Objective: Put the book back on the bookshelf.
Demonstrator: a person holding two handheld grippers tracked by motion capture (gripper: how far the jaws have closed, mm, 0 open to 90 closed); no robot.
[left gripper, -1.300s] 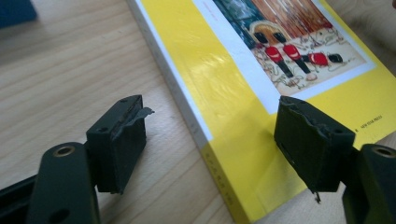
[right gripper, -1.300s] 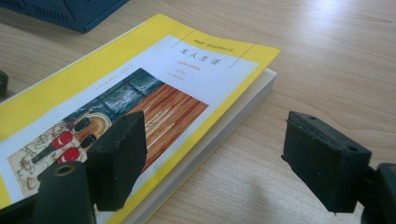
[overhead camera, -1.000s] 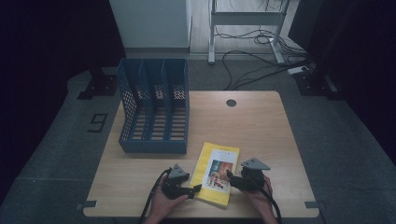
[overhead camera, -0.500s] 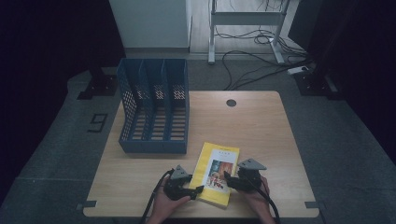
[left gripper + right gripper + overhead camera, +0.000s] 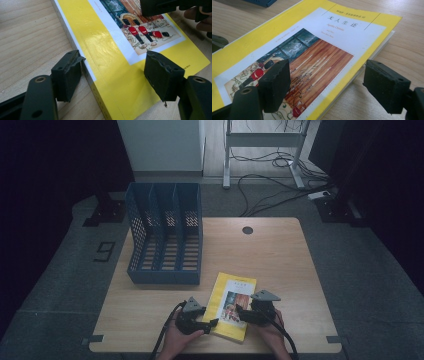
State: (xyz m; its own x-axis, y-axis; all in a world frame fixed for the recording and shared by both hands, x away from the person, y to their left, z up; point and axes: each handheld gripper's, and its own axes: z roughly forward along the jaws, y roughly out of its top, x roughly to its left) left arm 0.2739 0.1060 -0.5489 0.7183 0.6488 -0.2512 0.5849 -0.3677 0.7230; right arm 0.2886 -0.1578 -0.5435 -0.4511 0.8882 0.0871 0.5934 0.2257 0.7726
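**Both grippers parked at the yellow book, jaws wide**

Barely anything has been shifted since the earlier frames: the right gripper has been nudged a touch lower and closer over the cover, while the left gripper has been kept where it was. The yellow book itself hasn't been moved at all.

The book is laid flat near the front edge of the worktop, cover up, slightly turned, just in front of the blue file organiser and a bit to its right. It is flanked by the two grippers, one at each long side.

In the left gripper view the jaws are spread wide across the book's near corner: one jaw is set just beside the spine edge down at the wood, the other is hung over the yellow cover. No squeeze on the book can be seen.

In the right gripper view the jaws are also held wide. One is placed over the cover picture, the other out past the page edge above bare wood. Nothing is gripped there either.
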